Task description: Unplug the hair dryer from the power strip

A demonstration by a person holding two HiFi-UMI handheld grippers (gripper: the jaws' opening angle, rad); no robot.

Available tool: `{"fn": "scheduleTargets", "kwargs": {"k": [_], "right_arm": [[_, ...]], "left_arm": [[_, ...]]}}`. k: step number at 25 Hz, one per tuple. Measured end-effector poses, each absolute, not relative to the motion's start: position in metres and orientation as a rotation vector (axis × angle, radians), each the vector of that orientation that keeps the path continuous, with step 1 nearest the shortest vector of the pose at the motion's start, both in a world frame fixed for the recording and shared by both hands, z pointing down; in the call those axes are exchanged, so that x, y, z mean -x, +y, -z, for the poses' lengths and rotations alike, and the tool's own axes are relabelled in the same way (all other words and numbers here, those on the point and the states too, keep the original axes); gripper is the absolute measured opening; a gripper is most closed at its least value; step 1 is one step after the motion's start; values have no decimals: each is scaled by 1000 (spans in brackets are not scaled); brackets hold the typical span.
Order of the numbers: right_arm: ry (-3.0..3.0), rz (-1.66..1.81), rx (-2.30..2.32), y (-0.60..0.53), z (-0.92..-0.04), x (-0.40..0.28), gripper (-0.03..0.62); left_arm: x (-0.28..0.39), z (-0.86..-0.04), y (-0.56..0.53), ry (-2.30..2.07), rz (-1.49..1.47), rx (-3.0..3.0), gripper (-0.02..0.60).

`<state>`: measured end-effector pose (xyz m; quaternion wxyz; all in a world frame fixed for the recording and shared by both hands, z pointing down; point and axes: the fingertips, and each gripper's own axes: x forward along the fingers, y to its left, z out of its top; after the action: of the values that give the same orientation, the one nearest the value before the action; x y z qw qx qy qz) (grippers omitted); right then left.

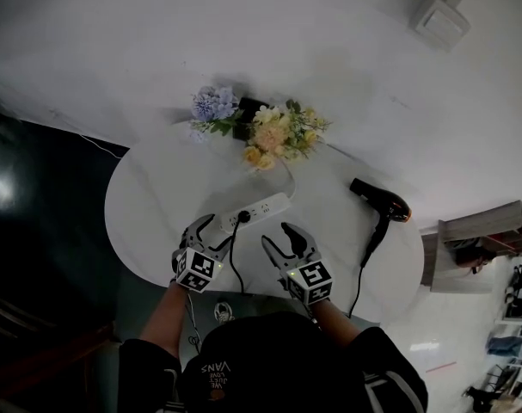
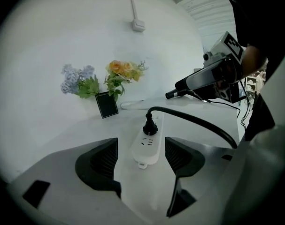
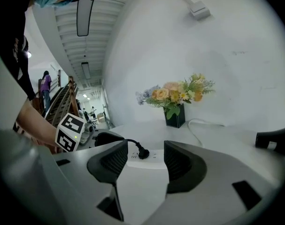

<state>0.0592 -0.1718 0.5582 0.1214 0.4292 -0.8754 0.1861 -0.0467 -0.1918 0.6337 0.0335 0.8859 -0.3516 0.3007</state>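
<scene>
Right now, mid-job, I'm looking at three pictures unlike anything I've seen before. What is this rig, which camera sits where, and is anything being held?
There is no robot here: a person holds a two-jaw tool in each hand. The head view looks down from the person's head onto a round white table. The left tool shows at its left, the right tool at its right. The other two pictures come from cameras riding on each tool, looking along its jaws. On the table lie a white power strip with a black plug in it, a hair dryer and a flower arrangement. Both tools stand open and hold nothing; each looks toward the power strip.
</scene>
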Motion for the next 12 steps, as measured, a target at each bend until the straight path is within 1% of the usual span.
{"fn": "scheduleTargets", "kwargs": {"k": [12], "right_arm": [[-2552,-522,-1090,-200,-584,-33,221]], "left_arm": [[34,-659,-208,-920,-1046,-2737,321]]}}
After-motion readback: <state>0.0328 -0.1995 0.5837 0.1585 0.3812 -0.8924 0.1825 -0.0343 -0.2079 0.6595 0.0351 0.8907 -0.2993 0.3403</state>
